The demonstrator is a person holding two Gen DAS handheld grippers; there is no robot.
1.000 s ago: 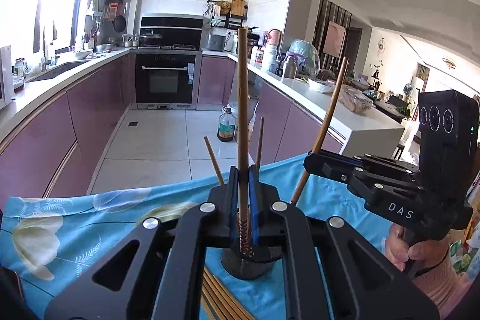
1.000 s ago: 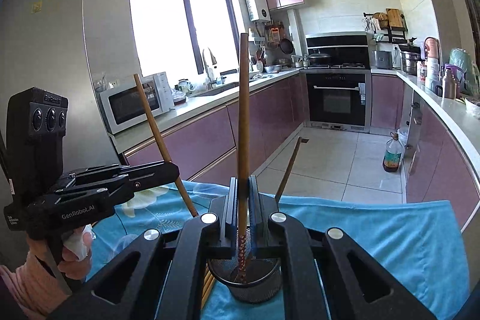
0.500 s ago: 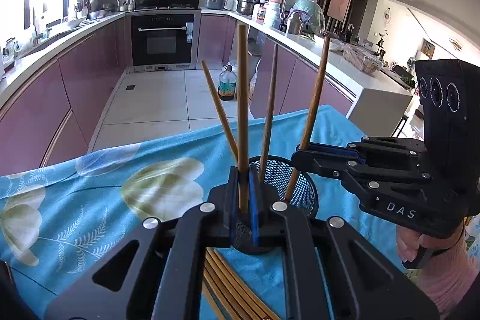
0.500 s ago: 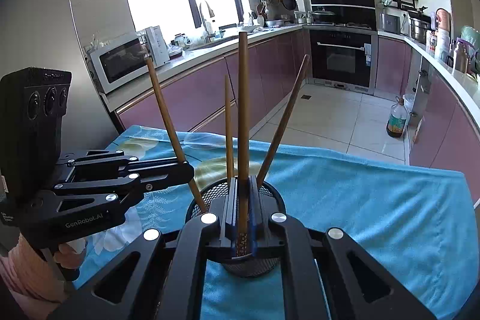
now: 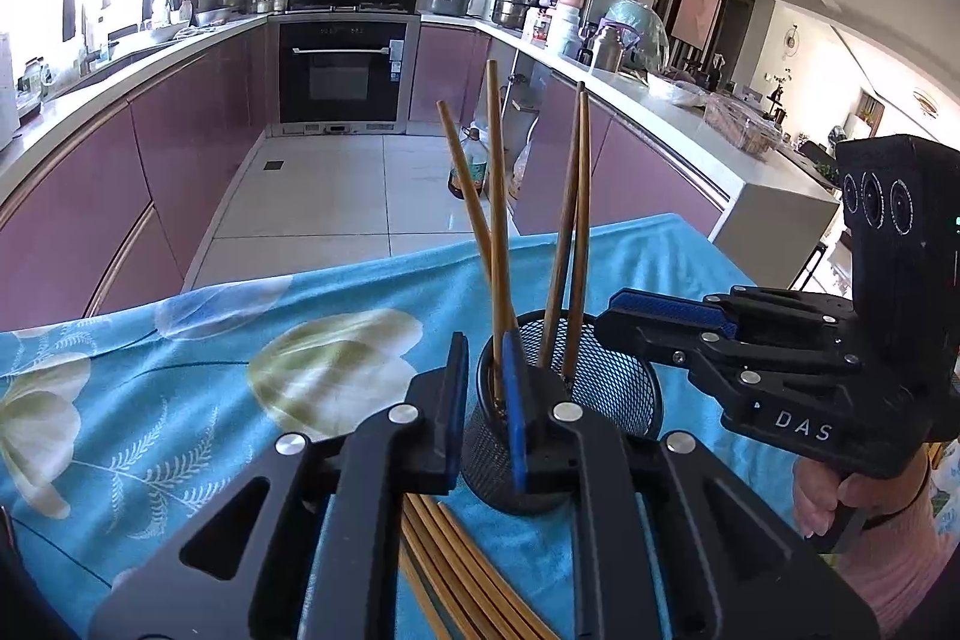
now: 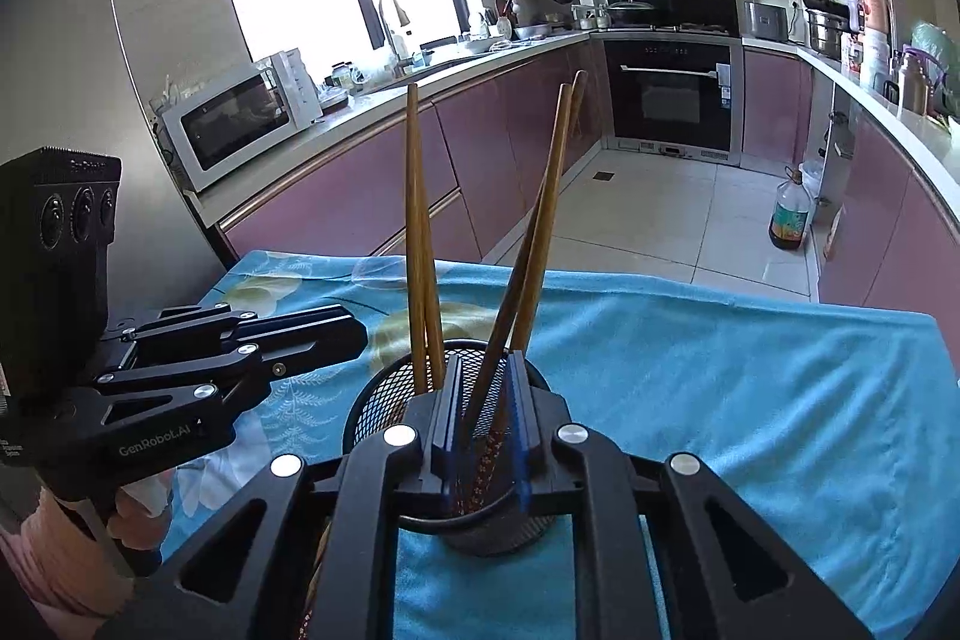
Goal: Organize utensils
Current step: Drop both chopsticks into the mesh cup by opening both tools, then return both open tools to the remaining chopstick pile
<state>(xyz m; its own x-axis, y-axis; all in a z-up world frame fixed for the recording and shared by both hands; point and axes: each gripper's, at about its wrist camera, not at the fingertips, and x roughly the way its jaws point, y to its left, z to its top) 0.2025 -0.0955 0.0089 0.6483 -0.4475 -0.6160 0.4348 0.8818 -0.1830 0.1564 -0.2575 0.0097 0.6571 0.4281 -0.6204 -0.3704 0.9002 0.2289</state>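
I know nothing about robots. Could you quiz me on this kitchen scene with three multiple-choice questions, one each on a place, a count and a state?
1. Where does the cup stand?
A. on the floor
B. on the blue cloth
C. on the counter

2. How many chopsticks stand in the cup?
A. two
B. four
C. six

3. How do the chopsticks in the cup sit?
A. lying flat
B. snapped in half
C. upright, leaning against the rim

Answers:
1. B: blue flowered cloth shows all round the cup's base.
2. B: both views show four sticks rising out of it, in two pairs.
3. C: their lower ends are inside the mesh and their tips fan outward.
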